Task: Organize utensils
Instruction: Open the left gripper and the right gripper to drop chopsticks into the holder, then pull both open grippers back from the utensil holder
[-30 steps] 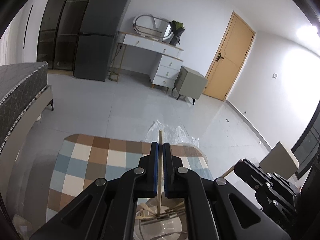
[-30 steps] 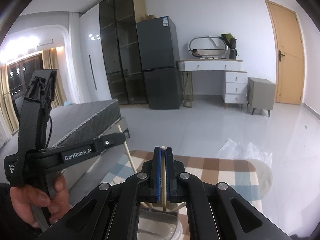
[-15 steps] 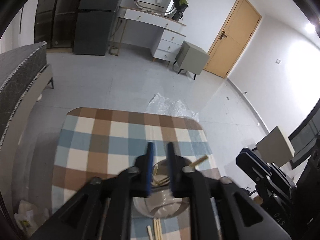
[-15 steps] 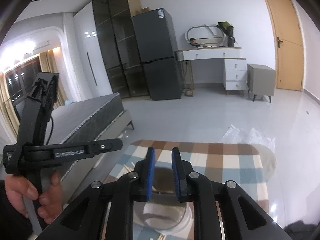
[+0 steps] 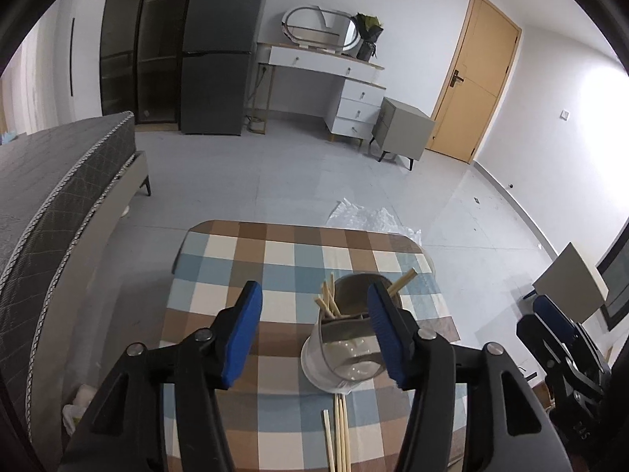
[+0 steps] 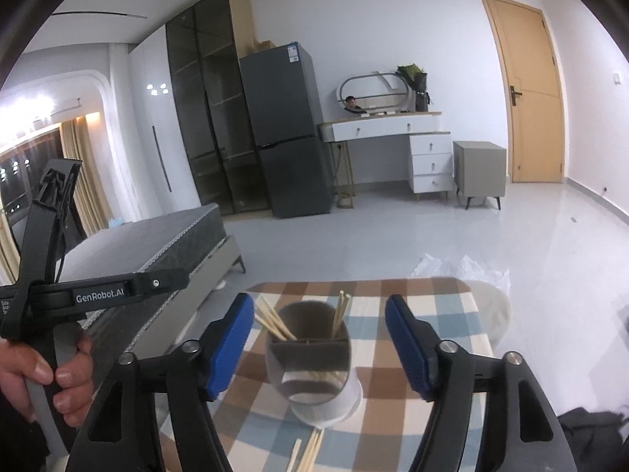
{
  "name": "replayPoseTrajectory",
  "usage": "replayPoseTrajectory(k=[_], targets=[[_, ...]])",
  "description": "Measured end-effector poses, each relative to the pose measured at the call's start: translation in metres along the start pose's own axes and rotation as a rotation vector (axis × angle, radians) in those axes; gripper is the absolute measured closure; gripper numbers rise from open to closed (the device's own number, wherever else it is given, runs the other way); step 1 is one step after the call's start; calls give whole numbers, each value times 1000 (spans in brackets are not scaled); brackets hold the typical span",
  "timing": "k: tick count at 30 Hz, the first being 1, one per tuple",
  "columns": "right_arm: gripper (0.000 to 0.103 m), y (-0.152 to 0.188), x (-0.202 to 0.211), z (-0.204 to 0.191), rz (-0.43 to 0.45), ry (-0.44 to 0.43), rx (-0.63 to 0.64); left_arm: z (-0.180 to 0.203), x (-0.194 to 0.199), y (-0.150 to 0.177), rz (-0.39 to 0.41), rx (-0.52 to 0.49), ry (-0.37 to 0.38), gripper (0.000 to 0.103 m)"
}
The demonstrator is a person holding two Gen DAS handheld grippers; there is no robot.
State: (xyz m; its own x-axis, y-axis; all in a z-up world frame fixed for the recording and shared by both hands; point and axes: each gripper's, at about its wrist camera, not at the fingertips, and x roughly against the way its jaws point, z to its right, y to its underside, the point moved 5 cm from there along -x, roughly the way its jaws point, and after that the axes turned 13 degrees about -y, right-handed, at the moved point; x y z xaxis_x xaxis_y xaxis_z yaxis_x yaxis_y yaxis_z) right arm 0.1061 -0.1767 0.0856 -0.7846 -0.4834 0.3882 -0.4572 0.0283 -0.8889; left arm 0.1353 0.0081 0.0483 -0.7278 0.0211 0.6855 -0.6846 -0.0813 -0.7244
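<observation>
Chopsticks (image 5: 329, 302) leaned in the clear cup (image 5: 346, 348) because its wall propped them, more lying flat on the tabletop (image 5: 275, 251) beside it. Both my grippers, left (image 5: 314, 328) and right (image 6: 319, 344), had just spread their fingers, nothing between them. Cup sat near the tabletop's right edge; open room lay leftward.

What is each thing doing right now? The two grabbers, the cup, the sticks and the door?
left gripper: open, nothing between the jaws, just been opening
right gripper: open, holding nothing, just been opening
cup: upright, chopsticks inside
loose chopsticks: lying flat on the checked tablecloth
door: closed
</observation>
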Motion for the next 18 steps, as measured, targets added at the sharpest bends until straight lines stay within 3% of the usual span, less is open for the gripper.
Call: replayPoseTrajectory(k=[8,10,12,18], targets=[[11,18,30,-21,90,2,37,-6,22,18,75,-18,-40,34],[2,22,34,-23,109,4,39,-9,27,23,96,-21,-47,30],[0,28,36,-25,110,10,34,-14,32,30,116,-20,-71,23],[0,49,40,-20,96,19,-39,-22,40,48,142,-24,-111,19]])
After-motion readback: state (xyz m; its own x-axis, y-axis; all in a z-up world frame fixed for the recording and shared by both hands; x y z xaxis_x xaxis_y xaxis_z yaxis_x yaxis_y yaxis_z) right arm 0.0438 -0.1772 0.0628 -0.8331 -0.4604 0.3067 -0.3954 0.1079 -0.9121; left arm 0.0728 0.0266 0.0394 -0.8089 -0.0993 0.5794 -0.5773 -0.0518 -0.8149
